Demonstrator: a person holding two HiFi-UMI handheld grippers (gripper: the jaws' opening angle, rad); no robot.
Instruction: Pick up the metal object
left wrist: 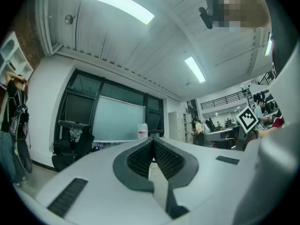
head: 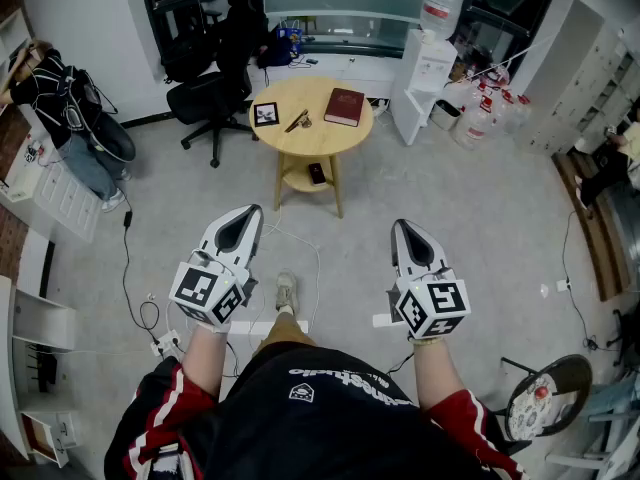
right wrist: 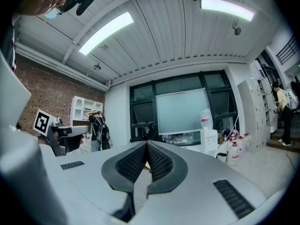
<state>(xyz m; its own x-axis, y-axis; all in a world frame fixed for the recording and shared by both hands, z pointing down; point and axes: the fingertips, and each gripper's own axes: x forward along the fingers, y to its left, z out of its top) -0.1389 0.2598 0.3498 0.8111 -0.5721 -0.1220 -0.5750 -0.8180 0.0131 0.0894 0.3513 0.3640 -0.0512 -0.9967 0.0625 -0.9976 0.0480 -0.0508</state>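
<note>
A small slender metal object [head: 299, 121] lies on the top of a round wooden table [head: 300, 143], between a square marker card [head: 265, 114] and a dark red book [head: 344, 106]. The table stands well ahead of me across the floor. My left gripper [head: 255, 209] and right gripper [head: 398, 223] are held close to my body, far short of the table, both pointing forward. In the left gripper view the jaws [left wrist: 152, 140] meet at the tip with nothing between them. The right gripper [right wrist: 146, 143] is likewise shut and empty. Neither gripper view shows the metal object.
A black office chair [head: 208, 98] stands left of the table. A water dispenser [head: 430, 63] and several bottles [head: 482, 113] are to its right. A phone [head: 316, 173] lies on the table's lower shelf. Cables [head: 135, 288] trail over the floor at left. A person [head: 70, 118] stands far left.
</note>
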